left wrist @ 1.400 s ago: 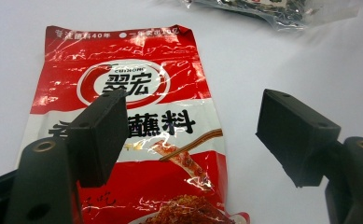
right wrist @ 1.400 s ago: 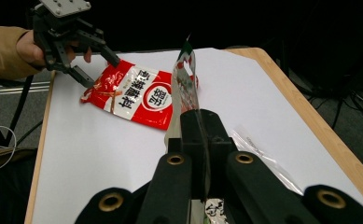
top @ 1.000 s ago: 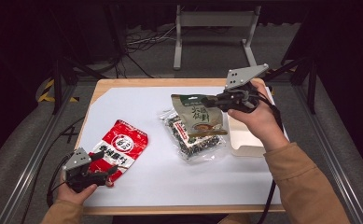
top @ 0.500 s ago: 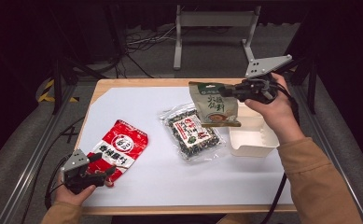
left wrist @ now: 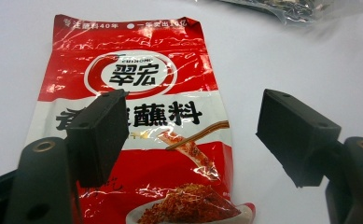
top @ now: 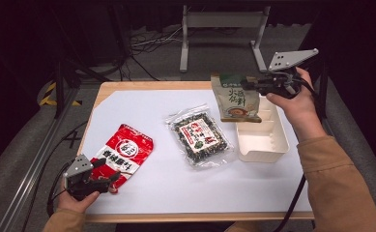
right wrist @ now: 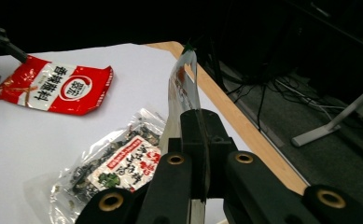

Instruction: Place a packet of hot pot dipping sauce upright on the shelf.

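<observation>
Three packets, none boxed yet: my left fingers [top: 109, 170] sit released over the red packet [top: 123, 153] lying on the bench [top: 176, 193]; the seaweed packet [top: 199, 137] waits mid-bench; my right fingers [top: 253, 85] grasp the green pouch [top: 236, 96] above the white box [top: 263, 142].

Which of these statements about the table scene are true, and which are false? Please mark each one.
1. The right gripper is shut on the green pouch. True.
2. The green pouch lies flat on the table. False: it hangs upright in the air, over the far end of the white tray.
3. The left gripper is open over the red pouch. True.
4. The clear bag lies inside the white tray. False: it lies on the table, beside the tray.
5. The red pouch lies between the clear bag and the tray. False: it lies at the left side of the table, apart from both.
</observation>
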`<move>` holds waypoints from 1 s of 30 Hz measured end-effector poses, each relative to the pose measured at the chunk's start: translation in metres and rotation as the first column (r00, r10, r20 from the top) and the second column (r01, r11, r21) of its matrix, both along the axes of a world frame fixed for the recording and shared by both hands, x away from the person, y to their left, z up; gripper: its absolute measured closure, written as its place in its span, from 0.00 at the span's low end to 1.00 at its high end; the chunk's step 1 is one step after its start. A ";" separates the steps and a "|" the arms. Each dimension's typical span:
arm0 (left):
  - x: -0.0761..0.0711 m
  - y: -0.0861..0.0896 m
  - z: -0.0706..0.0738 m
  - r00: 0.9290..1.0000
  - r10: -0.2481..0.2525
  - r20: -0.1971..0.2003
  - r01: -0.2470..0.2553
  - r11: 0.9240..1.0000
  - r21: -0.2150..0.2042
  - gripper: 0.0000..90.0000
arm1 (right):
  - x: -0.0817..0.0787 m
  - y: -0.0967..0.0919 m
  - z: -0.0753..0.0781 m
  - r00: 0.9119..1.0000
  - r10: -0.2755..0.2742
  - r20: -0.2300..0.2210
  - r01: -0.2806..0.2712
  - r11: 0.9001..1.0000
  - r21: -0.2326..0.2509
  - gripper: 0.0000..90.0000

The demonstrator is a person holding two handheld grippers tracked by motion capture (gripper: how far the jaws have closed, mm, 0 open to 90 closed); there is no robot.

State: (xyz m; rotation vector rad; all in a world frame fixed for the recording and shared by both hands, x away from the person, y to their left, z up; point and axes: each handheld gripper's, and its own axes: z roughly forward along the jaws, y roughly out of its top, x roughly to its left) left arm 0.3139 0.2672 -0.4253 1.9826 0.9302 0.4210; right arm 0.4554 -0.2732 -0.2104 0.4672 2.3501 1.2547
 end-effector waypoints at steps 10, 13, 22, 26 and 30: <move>0.002 -0.002 0.000 1.000 -0.010 -0.005 0.010 1.000 0.002 0.28 | 0.012 -0.019 -0.001 0.998 -0.033 0.044 0.034 0.999 -0.019 0.99; 0.003 -0.003 0.000 1.000 -0.015 -0.003 0.015 1.000 0.005 0.28 | 0.017 -0.025 -0.002 0.998 -0.047 0.050 0.048 0.999 -0.021 0.99; 0.005 -0.004 0.000 1.000 -0.017 -0.002 0.017 1.000 0.004 0.28 | 0.030 -0.041 -0.006 0.993 -0.076 0.087 0.077 0.997 -0.006 0.99; 0.005 -0.003 0.000 1.000 -0.017 0.000 0.017 1.000 0.008 0.28 | 0.036 -0.046 -0.009 0.991 -0.097 0.089 0.097 0.995 0.002 0.99; 0.005 -0.003 0.000 1.000 -0.018 -0.001 0.018 1.000 0.011 0.28 | 0.042 -0.050 -0.013 0.990 -0.103 0.094 0.103 0.995 0.005 0.99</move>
